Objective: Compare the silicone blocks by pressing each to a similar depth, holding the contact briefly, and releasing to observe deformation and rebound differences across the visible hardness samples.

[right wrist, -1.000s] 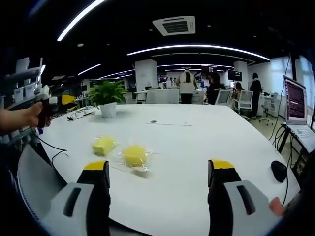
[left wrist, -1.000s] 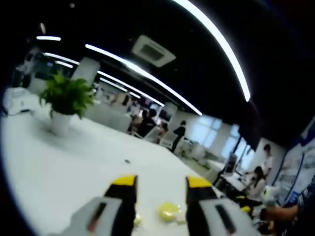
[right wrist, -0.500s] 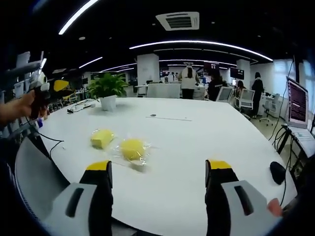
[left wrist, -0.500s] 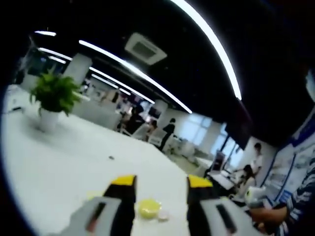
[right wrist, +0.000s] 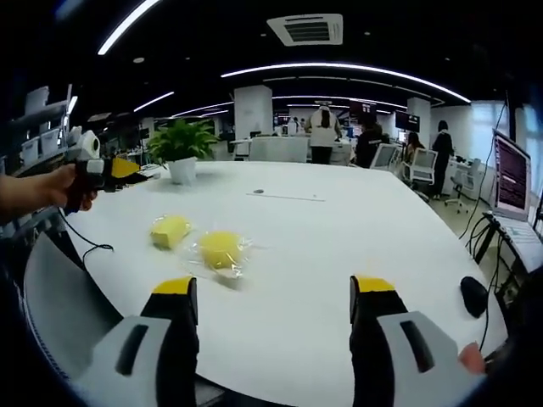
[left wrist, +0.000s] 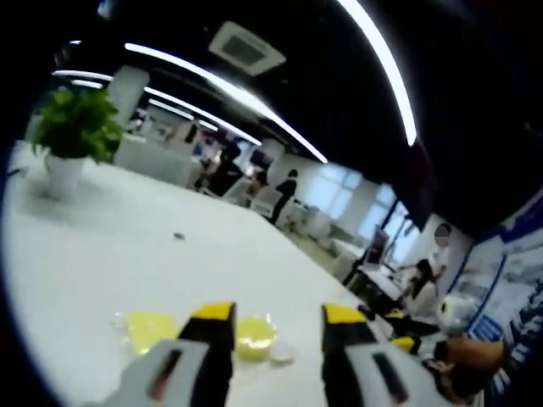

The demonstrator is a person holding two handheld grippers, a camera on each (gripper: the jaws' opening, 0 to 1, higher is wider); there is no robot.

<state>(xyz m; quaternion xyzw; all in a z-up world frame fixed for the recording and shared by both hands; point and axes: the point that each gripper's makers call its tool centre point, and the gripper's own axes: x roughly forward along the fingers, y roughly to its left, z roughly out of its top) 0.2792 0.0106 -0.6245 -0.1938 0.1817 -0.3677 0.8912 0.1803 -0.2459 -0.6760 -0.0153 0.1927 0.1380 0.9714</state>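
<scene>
Two yellow silicone blocks (right wrist: 170,230) (right wrist: 220,249) in clear wrap, side by side on white table (right wrist: 339,254). Left gripper (left wrist: 276,315) fingers parted, holding nothing, nearing rounder block (left wrist: 254,337); right gripper (right wrist: 276,292) fingers wide apart, empty, well short of blocks. Best pressed square from above, equal depth each, brief hold, clean lift.

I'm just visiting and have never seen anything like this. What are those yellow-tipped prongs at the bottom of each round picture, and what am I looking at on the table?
There is no robot here. A person holds a hand tool in each hand, and each tool has two jaws and a small fisheye camera looking forward along them. That is why both pictures are round.

The prongs are those jaws. The left gripper shows in the left gripper view, the right gripper in the right gripper view. Both are open and hold nothing.

On the white table lie two yellow silicone blocks in clear wrapping: a squarer block and a rounder block beside it. A potted plant stands further back, and a dark computer mouse sits near the right edge.

At the left of the right gripper view, the person's hand holds the left gripper.
</scene>
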